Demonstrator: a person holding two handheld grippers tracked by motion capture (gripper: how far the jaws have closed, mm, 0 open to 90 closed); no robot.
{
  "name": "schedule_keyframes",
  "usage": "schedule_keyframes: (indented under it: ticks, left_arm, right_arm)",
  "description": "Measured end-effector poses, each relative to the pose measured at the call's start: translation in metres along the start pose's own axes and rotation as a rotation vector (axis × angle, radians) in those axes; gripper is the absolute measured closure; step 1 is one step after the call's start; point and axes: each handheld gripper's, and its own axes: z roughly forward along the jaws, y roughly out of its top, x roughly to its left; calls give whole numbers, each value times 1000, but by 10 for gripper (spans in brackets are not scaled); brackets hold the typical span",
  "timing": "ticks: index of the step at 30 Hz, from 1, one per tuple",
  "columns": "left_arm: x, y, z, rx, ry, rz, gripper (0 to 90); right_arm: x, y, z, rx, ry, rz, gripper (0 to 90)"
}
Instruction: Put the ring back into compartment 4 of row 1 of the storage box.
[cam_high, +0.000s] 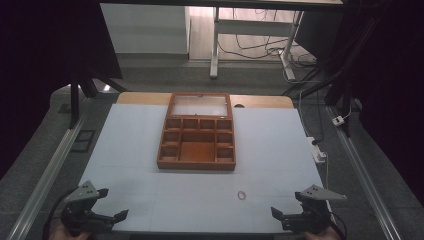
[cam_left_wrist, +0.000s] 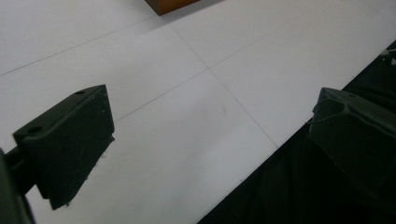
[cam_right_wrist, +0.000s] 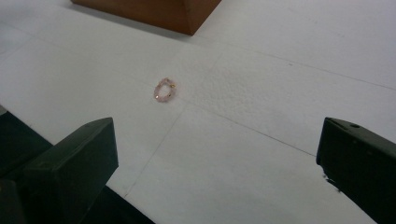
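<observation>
Start state, I'd say: left gripper (cam_high: 114, 205) and right gripper (cam_high: 285, 205) sit at the bottom corners, fingers wide open, empty; small pink bead ring (cam_high: 242, 195) lies lower centre-right on white tabletop (cam_high: 280, 145), below open wooden compartment box (cam_high: 197, 145); next likely right-gripper pinch.

**Room and surroundings: dim, cabled, grey floor**

The room was dark at both sides. A grey floor (cam_high: 165, 77) lay beyond the table. A white-legged desk (cam_high: 215, 45) stood at the back, loose cables (cam_high: 260, 47) beneath it. Metal rails (cam_high: 45, 175) flanked the table.
</observation>
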Motion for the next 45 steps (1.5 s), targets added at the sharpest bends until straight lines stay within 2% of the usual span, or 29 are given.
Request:
schedule_keyframes:
  ticks: [9, 15, 19, 25, 32, 34, 37, 45]
  left_arm:
    - [-1, 0, 0, 5, -13, 12, 2]
    - [0, -1, 0, 2, -16, 7, 1]
    - [1, -2, -2, -19, -24, 0, 1]
    - [0, -1, -1, -9, -22, 7, 1]
    - [1, -1, -1, -12, -24, -3, 2]
    - [1, -1, -1, -11, -22, -4, 2]
    - [1, -1, -1, -10, -23, -4, 2]
    - [2, -2, -2, -11, -22, -15, 2]
  right_arm:
    - [2, 2, 3, 26, 5, -25, 0]
    - [7, 5, 4, 14, 3, -50, 0]
    - [8, 7, 7, 16, 13, -59, 0]
    - [10, 9, 10, 8, 25, -71, 0]
    - [11, 14, 13, -1, 39, -83, 0]
    - [12, 17, 15, -7, 49, -102, 0]
    - [13, 20, 19, -9, 60, -104, 0]
    - [12, 27, 33, 22, 84, -126, 0]
